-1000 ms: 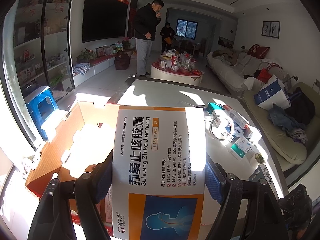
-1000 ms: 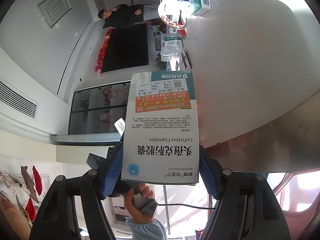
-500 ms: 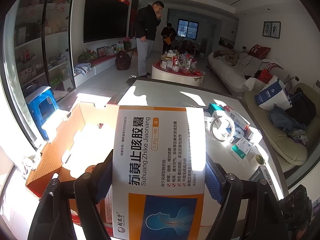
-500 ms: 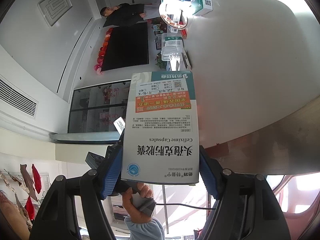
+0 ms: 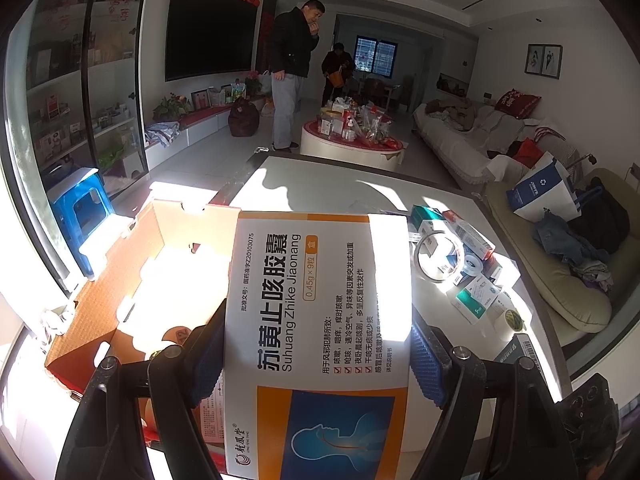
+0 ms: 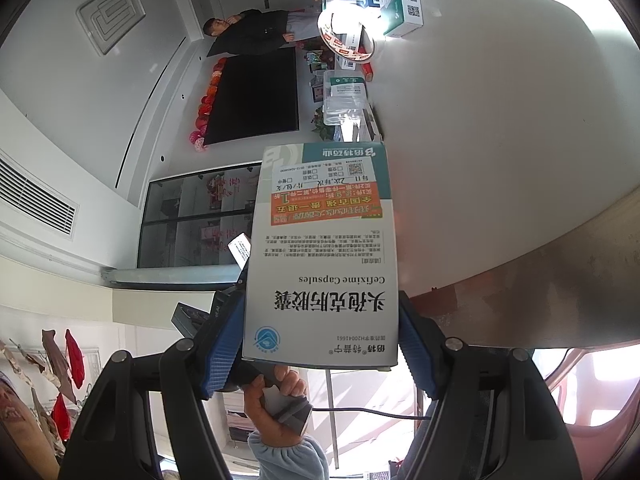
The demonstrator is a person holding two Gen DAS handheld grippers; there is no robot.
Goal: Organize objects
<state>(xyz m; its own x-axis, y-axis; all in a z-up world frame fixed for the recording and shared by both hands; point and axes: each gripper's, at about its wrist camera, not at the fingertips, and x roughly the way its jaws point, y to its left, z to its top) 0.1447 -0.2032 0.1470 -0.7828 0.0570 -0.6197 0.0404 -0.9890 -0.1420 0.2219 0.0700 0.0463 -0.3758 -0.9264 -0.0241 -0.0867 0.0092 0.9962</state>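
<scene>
Your left gripper [image 5: 316, 364] fingers pinch the orange medicine box [image 5: 320, 320] above the open carton [image 5: 120, 272] at the tabletop's left edge. Lower it level. Right gripper [image 6: 320, 344] fingers pinch the cefixime box [image 6: 324, 256].

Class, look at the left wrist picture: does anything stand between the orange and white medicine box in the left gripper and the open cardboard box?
Nothing visible does. The left gripper holds the medicine box beside and above the cardboard box, whose top is open. Some items already lie at its near end; its sunlit floor looks free.
</scene>
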